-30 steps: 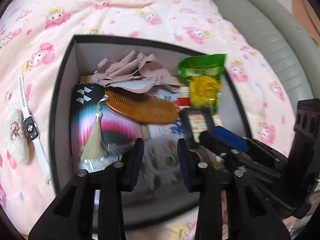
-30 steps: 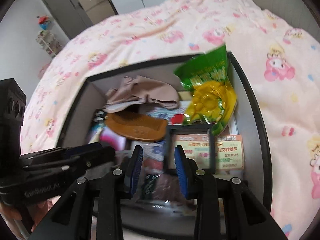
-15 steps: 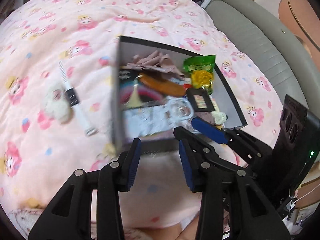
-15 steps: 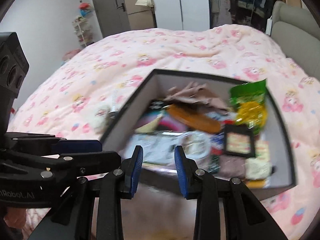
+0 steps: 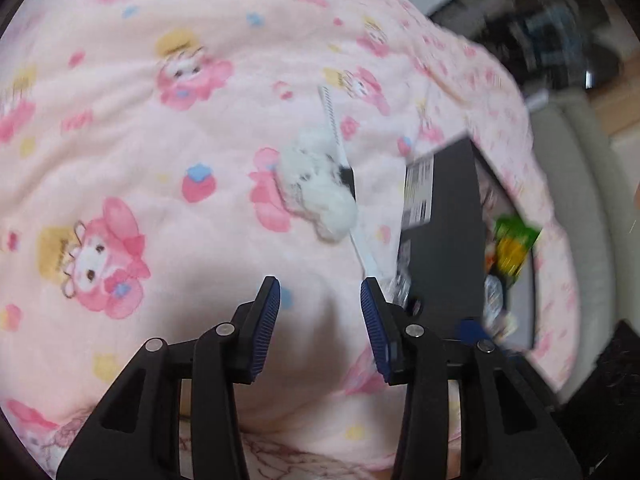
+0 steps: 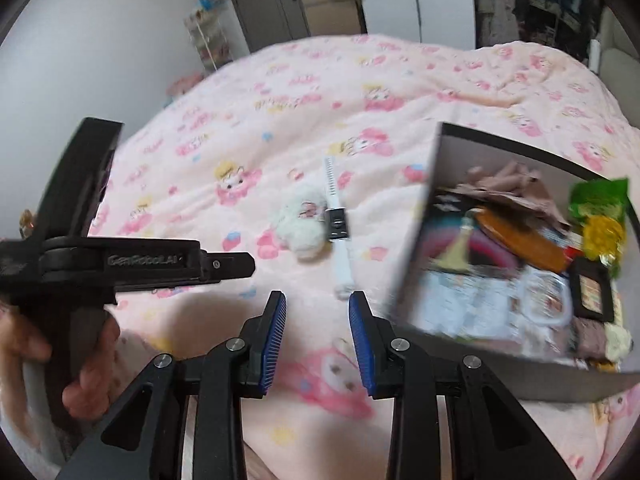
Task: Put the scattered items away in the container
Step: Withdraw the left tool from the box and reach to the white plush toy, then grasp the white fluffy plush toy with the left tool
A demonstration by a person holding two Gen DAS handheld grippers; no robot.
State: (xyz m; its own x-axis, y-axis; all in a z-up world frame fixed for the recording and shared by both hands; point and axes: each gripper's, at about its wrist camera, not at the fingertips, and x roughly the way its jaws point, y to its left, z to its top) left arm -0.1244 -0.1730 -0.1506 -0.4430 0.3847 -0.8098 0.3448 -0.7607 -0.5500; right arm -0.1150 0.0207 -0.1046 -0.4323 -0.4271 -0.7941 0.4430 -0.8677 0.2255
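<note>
Left gripper (image 5: pixel 320 300): jaws opening, nothing between them, bare quilt beneath. Right gripper (image 6: pixel 317 312): parted, empty, also above bare quilt.

Still out on the pink quilt (image 6: pixel 280 128): a white plush toy (image 6: pixel 302 226) and a white smartwatch (image 6: pixel 338 236), touching side by side, well in from the quilt's edges and left of the box (image 6: pixel 420 208), which is already crowded.

Risks, as I judge them:
- Plush and watch touch, so a pinch on one may drag or snag the other.
- Soft quilt gives, and fingers could catch fabric with the strap.
- Both views are smeared, so aim may be poor.
- Full box: new items may perch and slide out.

Writing: "GenRobot.AI" moulded on the left gripper's body, seen from the right wrist. Box-side label (image 5: pixel 418 192) too blurred to read.
</note>
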